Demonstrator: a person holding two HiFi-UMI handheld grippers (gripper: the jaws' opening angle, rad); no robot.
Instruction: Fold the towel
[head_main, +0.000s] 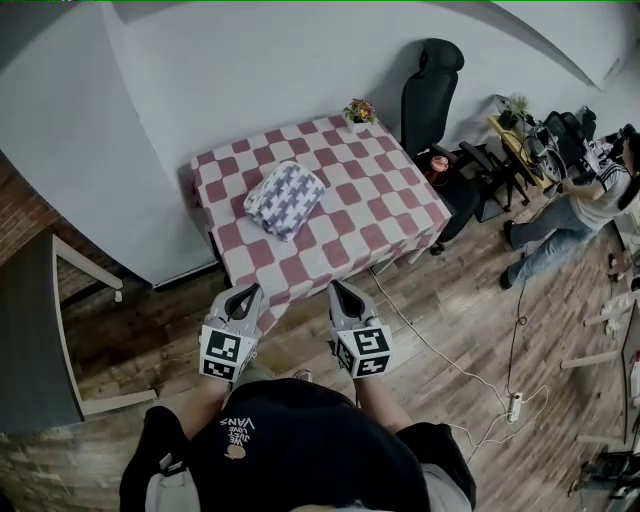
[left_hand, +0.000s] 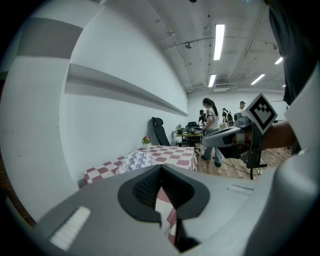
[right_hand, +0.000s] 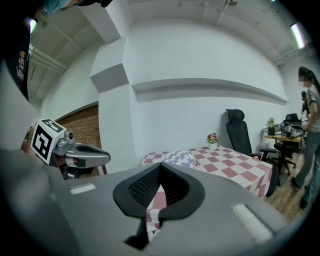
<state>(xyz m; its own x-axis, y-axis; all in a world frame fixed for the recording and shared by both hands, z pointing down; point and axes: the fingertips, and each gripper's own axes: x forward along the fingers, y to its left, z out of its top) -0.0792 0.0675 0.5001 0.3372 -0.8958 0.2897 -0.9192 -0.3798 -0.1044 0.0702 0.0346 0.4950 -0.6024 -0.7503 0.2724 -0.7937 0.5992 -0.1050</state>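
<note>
A folded towel (head_main: 285, 197) with a purple and white houndstooth pattern lies on the table (head_main: 390, 195) with the red and white checked cloth, toward its left side. It also shows as a small bundle in the left gripper view, the towel (left_hand: 134, 161), and in the right gripper view, the towel (right_hand: 180, 157). My left gripper (head_main: 243, 297) and right gripper (head_main: 345, 295) are held side by side in front of the table's near edge, short of the towel. Both are shut with nothing between their jaws.
A small flower pot (head_main: 359, 111) stands at the table's far corner. A black office chair (head_main: 428, 85) stands behind the table on the right. A person (head_main: 575, 205) stands at far right by a cluttered desk. A cable and power strip (head_main: 513, 405) lie on the wooden floor.
</note>
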